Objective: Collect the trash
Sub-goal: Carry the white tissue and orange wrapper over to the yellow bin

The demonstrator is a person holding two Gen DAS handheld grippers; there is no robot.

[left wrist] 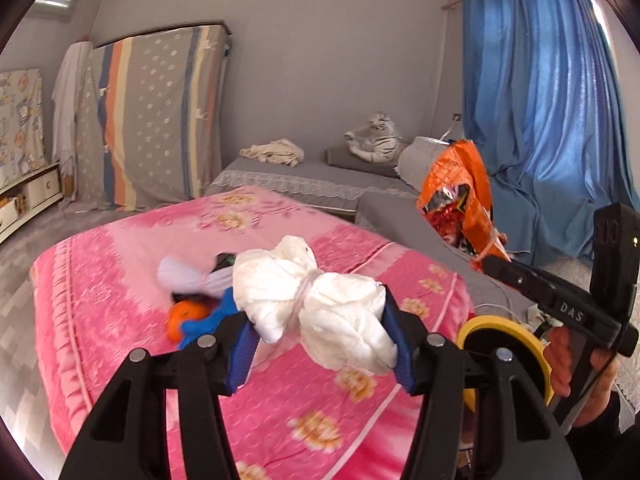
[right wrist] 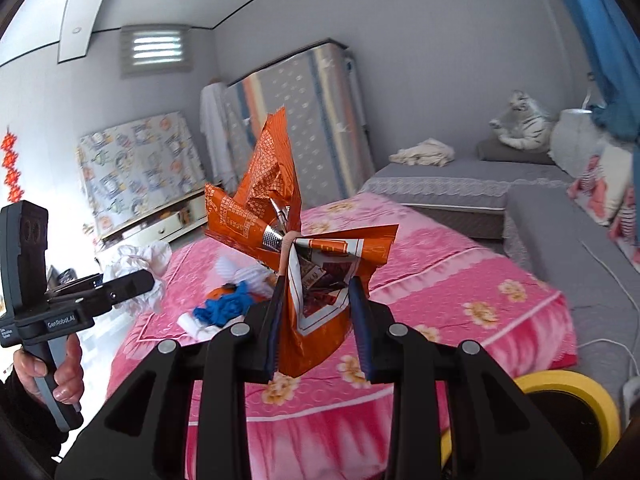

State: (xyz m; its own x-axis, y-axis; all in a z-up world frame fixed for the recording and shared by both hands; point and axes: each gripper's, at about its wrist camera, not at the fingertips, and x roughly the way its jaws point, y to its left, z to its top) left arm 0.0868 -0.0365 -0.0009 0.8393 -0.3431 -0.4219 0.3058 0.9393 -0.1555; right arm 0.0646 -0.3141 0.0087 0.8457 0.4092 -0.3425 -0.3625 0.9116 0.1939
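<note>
My left gripper (left wrist: 320, 332) is shut on a white crumpled wad (left wrist: 320, 304) tied round its middle with a band, lifted above the pink bed (left wrist: 120, 264). My right gripper (right wrist: 318, 324) is shut on an orange snack wrapper (right wrist: 316, 280), also bound with a band; the same orange wrapper (left wrist: 460, 196) shows at the right of the left wrist view. More trash lies on the bed: a blue scrap (right wrist: 226, 308), an orange piece (left wrist: 180, 318) and a white tied bundle (left wrist: 188, 276). In the right wrist view the white wad (right wrist: 140, 264) sits at the other gripper's tip.
A yellow-rimmed bin (right wrist: 576, 392) stands low beside the bed, also seen as the yellow rim (left wrist: 504, 332). A grey sofa (right wrist: 560, 240) with a plush tiger (right wrist: 524, 124) runs along the right. A blue curtain (left wrist: 540, 100) hangs behind. A person's hand (right wrist: 64, 368) grips the left handle.
</note>
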